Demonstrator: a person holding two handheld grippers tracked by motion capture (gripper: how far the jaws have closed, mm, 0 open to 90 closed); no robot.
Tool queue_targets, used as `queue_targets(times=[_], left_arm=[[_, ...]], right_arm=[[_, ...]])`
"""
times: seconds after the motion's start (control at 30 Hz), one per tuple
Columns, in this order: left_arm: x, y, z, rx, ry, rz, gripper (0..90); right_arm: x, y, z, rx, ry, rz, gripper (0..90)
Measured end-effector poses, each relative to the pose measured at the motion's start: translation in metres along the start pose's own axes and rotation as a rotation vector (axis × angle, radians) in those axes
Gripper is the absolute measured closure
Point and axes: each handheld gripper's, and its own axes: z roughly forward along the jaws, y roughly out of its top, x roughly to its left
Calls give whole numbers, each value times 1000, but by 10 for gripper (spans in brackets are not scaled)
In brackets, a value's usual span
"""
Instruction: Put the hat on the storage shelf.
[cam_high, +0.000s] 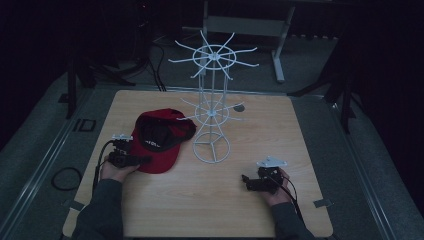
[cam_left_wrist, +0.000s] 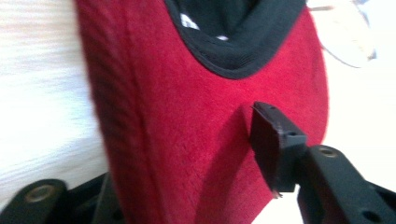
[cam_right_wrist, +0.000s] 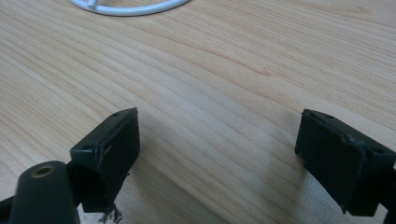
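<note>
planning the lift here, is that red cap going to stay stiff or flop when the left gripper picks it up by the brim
The brim of the red cap looks flat and fairly stiff, so it should hold shape between the left gripper jaws. The crown, lying open side up with its black lining showing, is soft cloth and will likely sag. It looks light, and the fuzzy fabric should not slip easily.

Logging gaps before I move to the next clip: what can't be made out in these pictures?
- Left claw, left gripper view: its left jaw is hidden behind the brim of the red fabric cap, so pad contact is unclear.
- Cap's inner label: blurred, cut by the top edge.
- White wire hook stand, right gripper view: cut off, base ring visible.
- High view: dim, claws too small.
</note>
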Motion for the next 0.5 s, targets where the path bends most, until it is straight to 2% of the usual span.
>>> queue_targets(times=[0.03, 0.07, 0.13, 0.17, 0.2, 0.3, 0.5], left_arm=[[-1, 0, 1, -1, -15, -3, 602], [-2, -1, 3, 2, -48, -4, 634], [-3, 0, 3, 6, -62, -1, 676], [-6, 0, 4, 10, -99, 11, 705], [-6, 0, 4, 10, -99, 11, 727], [-18, -1, 2, 22, -99, 53, 759], [-27, -12, -3, 51, -113, 91, 756]], right_arm=[[0, 0, 0, 0, 0, 0, 137], [0, 0, 0, 0, 0, 0, 137], [0, 0, 0, 0, 0, 0, 137], [0, 0, 0, 0, 0, 0, 137], [0, 0, 0, 0, 0, 0, 137], [0, 0, 0, 0, 0, 0, 137], [0, 0, 0, -1, 0, -1, 137]])
